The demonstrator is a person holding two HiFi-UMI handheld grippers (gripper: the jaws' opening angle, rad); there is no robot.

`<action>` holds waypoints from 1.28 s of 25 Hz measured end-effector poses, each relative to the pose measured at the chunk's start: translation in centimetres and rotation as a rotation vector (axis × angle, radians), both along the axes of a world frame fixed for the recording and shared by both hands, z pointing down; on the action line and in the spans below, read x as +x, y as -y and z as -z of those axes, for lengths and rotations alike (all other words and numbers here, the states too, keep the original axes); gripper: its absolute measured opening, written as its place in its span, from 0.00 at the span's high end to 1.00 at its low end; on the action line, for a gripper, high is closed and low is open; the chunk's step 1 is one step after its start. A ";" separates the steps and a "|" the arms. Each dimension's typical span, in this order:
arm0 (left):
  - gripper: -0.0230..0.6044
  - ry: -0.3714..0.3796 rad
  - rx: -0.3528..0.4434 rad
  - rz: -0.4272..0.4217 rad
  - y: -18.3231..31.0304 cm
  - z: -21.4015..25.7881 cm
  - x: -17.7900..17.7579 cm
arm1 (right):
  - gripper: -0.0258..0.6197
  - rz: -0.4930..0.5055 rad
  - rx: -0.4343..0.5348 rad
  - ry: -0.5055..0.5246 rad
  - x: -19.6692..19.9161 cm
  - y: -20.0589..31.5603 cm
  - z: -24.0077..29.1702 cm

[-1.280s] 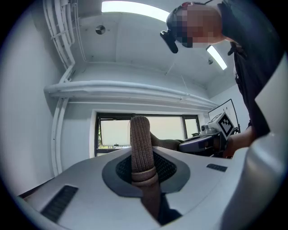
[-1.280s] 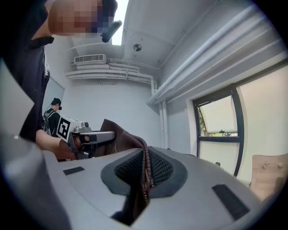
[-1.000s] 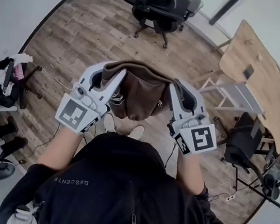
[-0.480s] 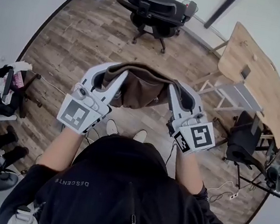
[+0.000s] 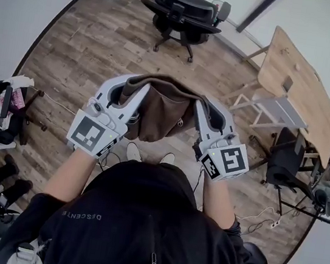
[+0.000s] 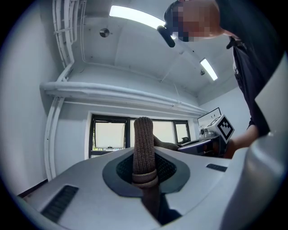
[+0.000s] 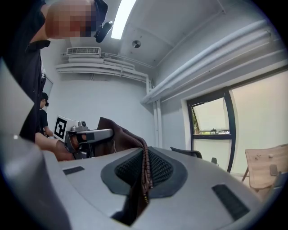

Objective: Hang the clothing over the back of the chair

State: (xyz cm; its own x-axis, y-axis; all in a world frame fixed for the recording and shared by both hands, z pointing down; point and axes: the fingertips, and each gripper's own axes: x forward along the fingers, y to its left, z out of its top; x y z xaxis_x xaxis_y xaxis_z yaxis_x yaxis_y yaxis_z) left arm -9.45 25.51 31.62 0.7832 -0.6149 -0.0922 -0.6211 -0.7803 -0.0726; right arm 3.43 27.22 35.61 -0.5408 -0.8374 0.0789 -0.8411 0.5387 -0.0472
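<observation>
Limp, probably light brown jacket (image 5: pixel 158 115) sags between left gripper (image 5: pixel 133 88) and right gripper (image 5: pixel 208 108), each clamped on its upper edge, well short of the chair (image 5: pixel 186 11)

My head camera looks steeply down from above my shoulders, near onto my left gripper (image 5: pixel 128 89) and right gripper (image 5: pixel 208 107), far onto the wooden floor (image 5: pixel 92 43) and the office chair (image 5: pixel 186 11) beyond. The camera on my left gripper sits close behind my jaws, facing level toward the windows (image 6: pixel 110 137), with the right gripper at its right. The right one's camera mirrors that. All three views share the brown clothing (image 5: pixel 162 109).
</observation>
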 end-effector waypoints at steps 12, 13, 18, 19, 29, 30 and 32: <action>0.88 0.016 -0.007 0.006 1.6 -0.9 -3.2 | 0.90 0.003 -0.021 0.000 -3.3 1.4 -1.2; 0.88 0.018 -0.008 0.011 2.1 -1.0 -3.2 | 0.90 0.010 -0.020 0.005 -3.3 1.9 -1.3; 0.88 0.012 0.007 0.029 4.7 -0.7 -2.9 | 0.90 0.040 -0.010 0.020 -2.9 5.0 -1.1; 0.88 0.010 0.006 0.036 5.4 -0.6 -2.8 | 0.90 0.047 -0.007 0.017 -2.9 5.8 -1.0; 0.88 0.004 0.020 0.071 12.7 0.1 -0.8 | 0.90 0.090 0.008 0.012 -0.8 13.2 -0.2; 0.88 0.006 0.020 0.075 13.3 0.2 -0.6 | 0.90 0.095 0.009 0.012 -0.6 13.9 -0.1; 0.88 0.010 0.018 0.085 14.7 0.3 -0.1 | 0.90 0.105 0.010 0.012 -0.1 15.2 0.0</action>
State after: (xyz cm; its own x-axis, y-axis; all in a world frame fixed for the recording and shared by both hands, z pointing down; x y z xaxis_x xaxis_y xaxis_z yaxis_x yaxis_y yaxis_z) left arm -9.54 10.84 31.36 0.7294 -0.6773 -0.0963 -0.6840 -0.7235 -0.0927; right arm 3.34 11.99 35.65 -0.6265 -0.7768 0.0637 -0.7794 0.6244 -0.0515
